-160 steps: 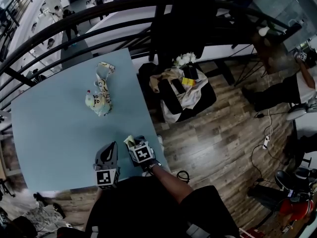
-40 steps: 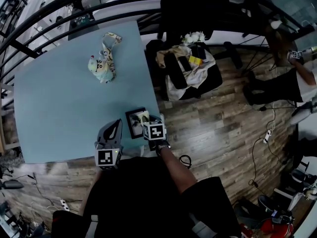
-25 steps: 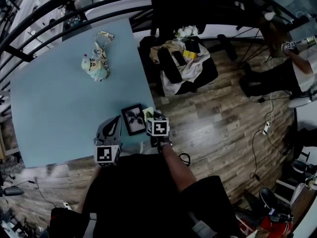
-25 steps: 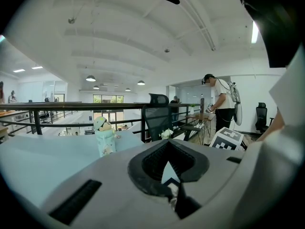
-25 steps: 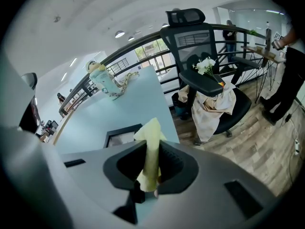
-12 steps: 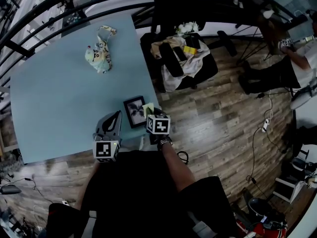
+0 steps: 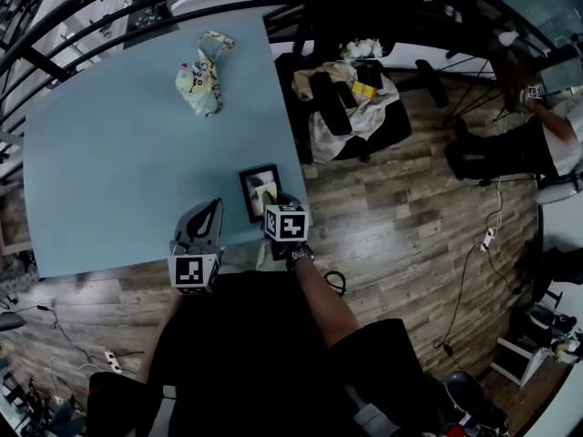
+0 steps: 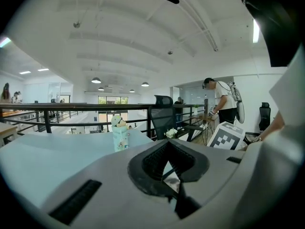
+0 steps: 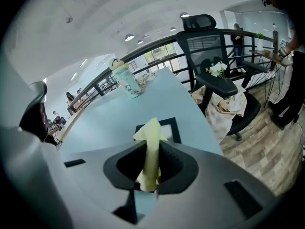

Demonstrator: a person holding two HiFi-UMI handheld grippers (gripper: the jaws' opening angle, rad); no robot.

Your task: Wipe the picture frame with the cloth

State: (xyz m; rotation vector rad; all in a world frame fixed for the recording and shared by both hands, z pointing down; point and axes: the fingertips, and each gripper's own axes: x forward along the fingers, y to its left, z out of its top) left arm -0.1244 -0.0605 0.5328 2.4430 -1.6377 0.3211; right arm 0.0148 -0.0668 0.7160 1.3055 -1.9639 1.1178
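Wooden floorboards (image 7: 410,217) run beside a big light blue table (image 7: 109,171), and a black metal railing (image 8: 71,107) runs behind the table. A person stands at the near edge of the table with a grey two-jaw gripper in each hand.

A small black picture frame (image 7: 255,185) lies flat on the table. It is close to the right edge and near the front corner.

The right gripper (image 9: 151,168) is just behind the frame and points at it. Its jaws are squeezed tight on a folded pale yellow cloth (image 9: 151,137). The cloth sticks up and out from between the jaws. From above, its tip sits over the near right part of the frame. I can't tell if it touches the frame.

The left gripper (image 8: 167,168) hangs over the front edge of the table, just to the left of the frame. Its jaws are pressed together and hold nothing.

Far back on the table, well apart from the frame, rests a pale green soft pouch with a printed strap (image 7: 200,85).

Off the table's right side is a black mesh office chair (image 9: 205,44) with loose beige clothes (image 9: 228,104) heaped on its seat. Another person (image 8: 223,101) stands further back by a desk.
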